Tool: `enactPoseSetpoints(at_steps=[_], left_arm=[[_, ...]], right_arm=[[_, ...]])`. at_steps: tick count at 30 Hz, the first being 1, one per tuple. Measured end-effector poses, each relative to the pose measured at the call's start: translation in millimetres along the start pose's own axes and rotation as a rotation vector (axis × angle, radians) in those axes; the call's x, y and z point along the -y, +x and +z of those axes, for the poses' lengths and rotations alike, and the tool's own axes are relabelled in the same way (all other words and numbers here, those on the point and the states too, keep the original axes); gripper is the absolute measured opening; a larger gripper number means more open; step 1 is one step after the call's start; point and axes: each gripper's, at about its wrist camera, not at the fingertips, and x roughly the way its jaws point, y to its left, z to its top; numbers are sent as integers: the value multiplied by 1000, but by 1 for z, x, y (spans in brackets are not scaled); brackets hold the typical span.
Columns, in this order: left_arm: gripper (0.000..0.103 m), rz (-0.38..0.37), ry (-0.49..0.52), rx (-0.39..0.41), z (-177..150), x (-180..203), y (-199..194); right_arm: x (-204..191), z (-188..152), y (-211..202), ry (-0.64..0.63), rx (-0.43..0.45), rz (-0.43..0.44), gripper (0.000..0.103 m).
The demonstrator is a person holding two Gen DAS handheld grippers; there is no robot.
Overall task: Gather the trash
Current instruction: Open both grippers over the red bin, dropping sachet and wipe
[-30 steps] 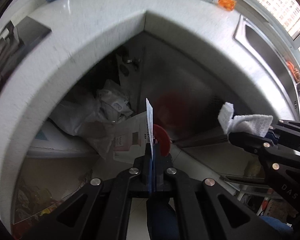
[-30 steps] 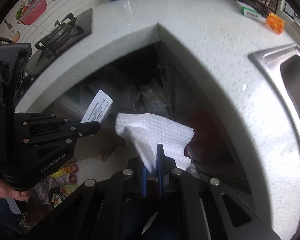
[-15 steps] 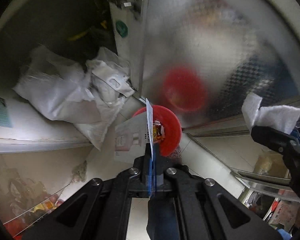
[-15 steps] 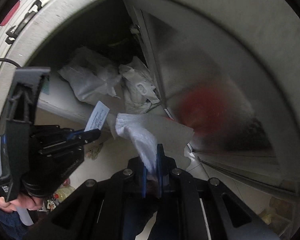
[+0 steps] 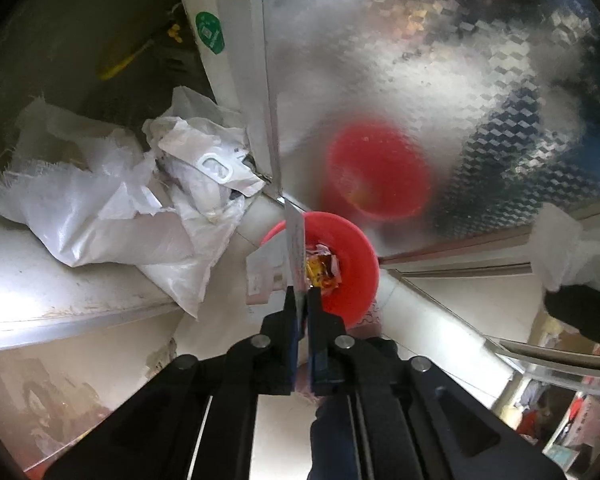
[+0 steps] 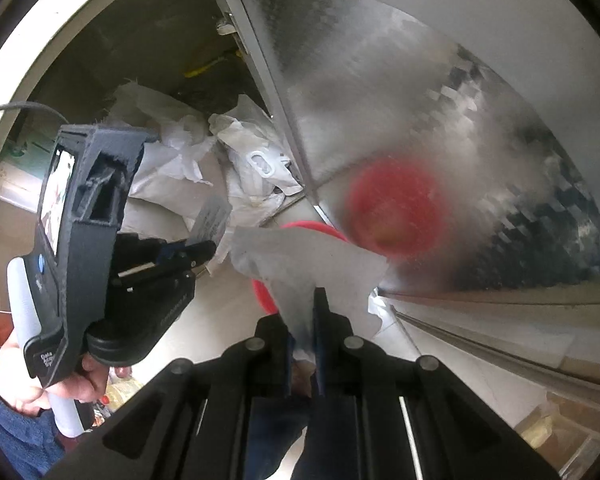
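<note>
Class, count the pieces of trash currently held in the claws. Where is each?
2. A printed paper slip in the left claw; a white paper towel in the right claw. Both hang above the red bin.

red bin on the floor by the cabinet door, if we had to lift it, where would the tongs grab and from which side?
Judging by its shape, take the red bin by its rim: an open round mouth with a thin flared lip, facing up toward the left tongs. Come from above, one finger inside and one outside, on the right arc. The left side is hidden behind the paper card, and wrappers lie in the middle.
</note>
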Motion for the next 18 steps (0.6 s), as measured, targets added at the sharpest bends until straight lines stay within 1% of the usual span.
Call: enactPoseSetpoints(at_steps=[1,2,3,4,6,10,15,17,18], left_arm=[[14,-4,-2,-1,0,0,0],[19,-10,1,1,1,0,-1],[29,-9,5,7,1,0,-2],[36,-2,8,13,1,0,-2],[39,14,8,14,2,-1,-4],[39,45,15,14,0,-2,-11],[39,43,-12,23,-6,-14,-26],[45,75,-27,32,-10,-21,-30],[50,95,-36,41,-13,-26,-33]], right_arm=[[0,0,1,3,-3,4,8],[1,-2,1,6,-5,7,8],[1,-2,2,6,-6,10,8],[0,-2,3,5,-5,8,8],[-1,-1,6,4,-7,7,8],[0,-1,5,-5,-14,9,8],[-6,3,7,-35,-26,11,8],[-10,5,8,-51,-29,14,8],[-13,6,9,-62,-31,16,8]])
